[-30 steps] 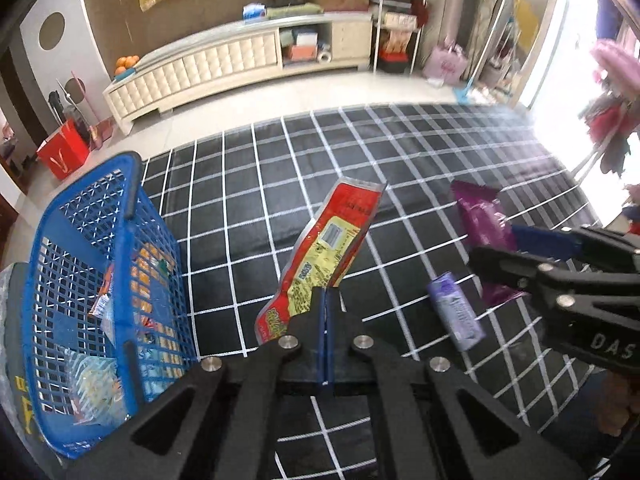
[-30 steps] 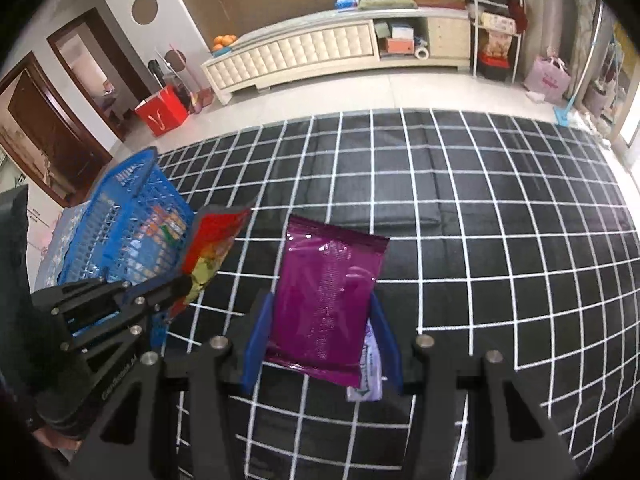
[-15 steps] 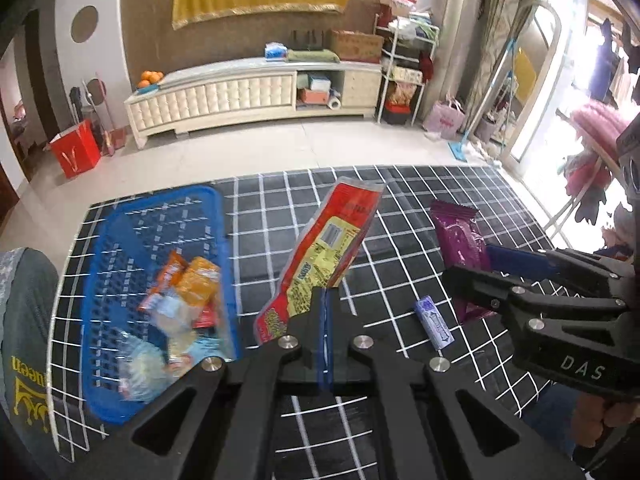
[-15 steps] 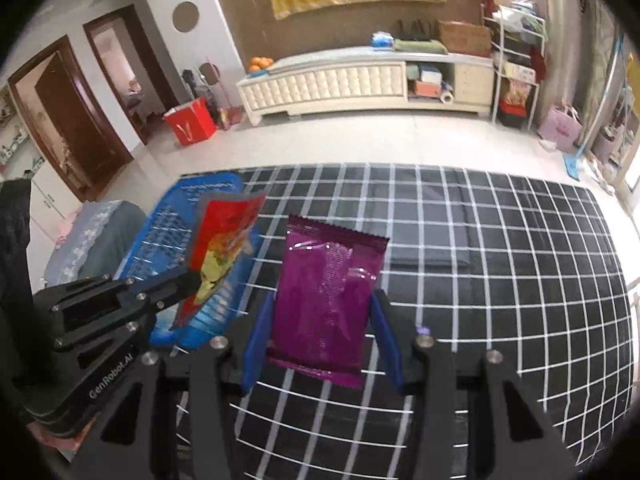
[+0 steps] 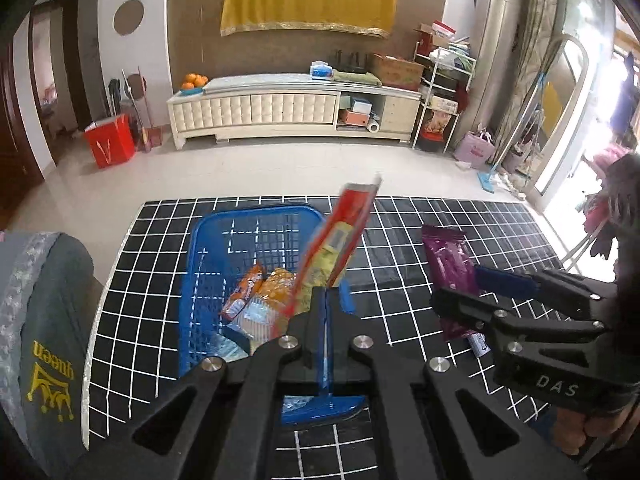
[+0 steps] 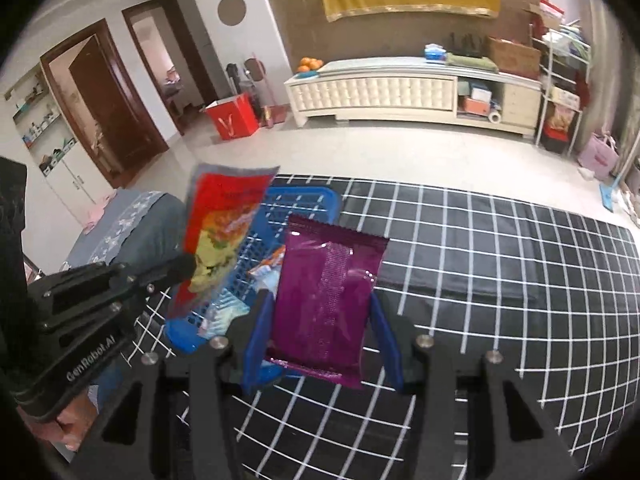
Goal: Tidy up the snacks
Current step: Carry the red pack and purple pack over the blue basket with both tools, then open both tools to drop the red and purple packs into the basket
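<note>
My left gripper [image 5: 326, 300] is shut on a red and yellow snack bag [image 5: 340, 240] and holds it upright above the blue basket [image 5: 208, 240], which holds several snack packs [image 5: 256, 292]. My right gripper [image 6: 320, 320] is shut on a purple snack bag [image 6: 328, 300], held in the air right of the basket [image 6: 304, 200]. The purple bag [image 5: 448, 264] and right gripper [image 5: 476, 284] show in the left wrist view; the red bag [image 6: 220, 232] and left gripper [image 6: 184, 268] show in the right wrist view. A small purple-white packet [image 5: 478, 344] lies on the mat.
The black grid mat [image 5: 400, 248] covers the surface. A grey cushion [image 5: 44, 320] lies left of the basket. Beyond the mat are a tiled floor, a white cabinet [image 5: 288, 108] and a red bag [image 5: 110, 146].
Both grippers rose and swung left with their bags. The red bag now hangs over the basket; the purple bag has come close beside it. The small packet stays on the mat.
</note>
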The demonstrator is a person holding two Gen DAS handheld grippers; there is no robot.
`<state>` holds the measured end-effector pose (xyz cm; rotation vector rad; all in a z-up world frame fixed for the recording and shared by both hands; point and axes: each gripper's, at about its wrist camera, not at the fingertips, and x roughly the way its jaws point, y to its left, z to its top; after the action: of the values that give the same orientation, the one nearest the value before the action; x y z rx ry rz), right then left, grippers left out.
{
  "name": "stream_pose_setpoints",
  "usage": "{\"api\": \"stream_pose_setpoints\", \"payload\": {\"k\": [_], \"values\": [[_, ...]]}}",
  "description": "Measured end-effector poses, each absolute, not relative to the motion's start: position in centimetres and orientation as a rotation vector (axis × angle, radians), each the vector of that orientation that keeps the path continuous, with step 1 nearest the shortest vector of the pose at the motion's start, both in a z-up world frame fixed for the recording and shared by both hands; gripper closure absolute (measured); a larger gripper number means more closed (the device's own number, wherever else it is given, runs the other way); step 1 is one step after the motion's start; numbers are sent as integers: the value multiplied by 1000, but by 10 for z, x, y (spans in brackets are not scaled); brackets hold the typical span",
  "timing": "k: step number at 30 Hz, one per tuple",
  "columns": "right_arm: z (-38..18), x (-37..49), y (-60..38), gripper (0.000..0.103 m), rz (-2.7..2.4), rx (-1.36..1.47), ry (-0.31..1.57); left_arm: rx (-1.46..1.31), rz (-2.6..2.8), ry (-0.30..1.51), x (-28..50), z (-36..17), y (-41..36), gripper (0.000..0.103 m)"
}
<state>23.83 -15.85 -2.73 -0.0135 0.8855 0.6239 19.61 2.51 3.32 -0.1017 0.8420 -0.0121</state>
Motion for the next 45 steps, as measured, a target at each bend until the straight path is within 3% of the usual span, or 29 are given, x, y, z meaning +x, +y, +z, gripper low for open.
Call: {"api": "stream_pose_setpoints", "payload": {"k": [23,25,27,35,45], "values": [[-59,275,-108,50,643,-49,962,-180,149,986,265,-38,90,102],[-61,277,-108,50,643,-52,969,-171,171,980,267,-38,93,90],[-63,276,-109,50,640,-52,971,-195,160,972,266,-35,95,61],[-52,272,-108,50,645,-49,965,-181,129,974,249,-26,93,58],[-37,254,-82,50,679,-81,943,-177,138,939,216,-6,117,48]]}}
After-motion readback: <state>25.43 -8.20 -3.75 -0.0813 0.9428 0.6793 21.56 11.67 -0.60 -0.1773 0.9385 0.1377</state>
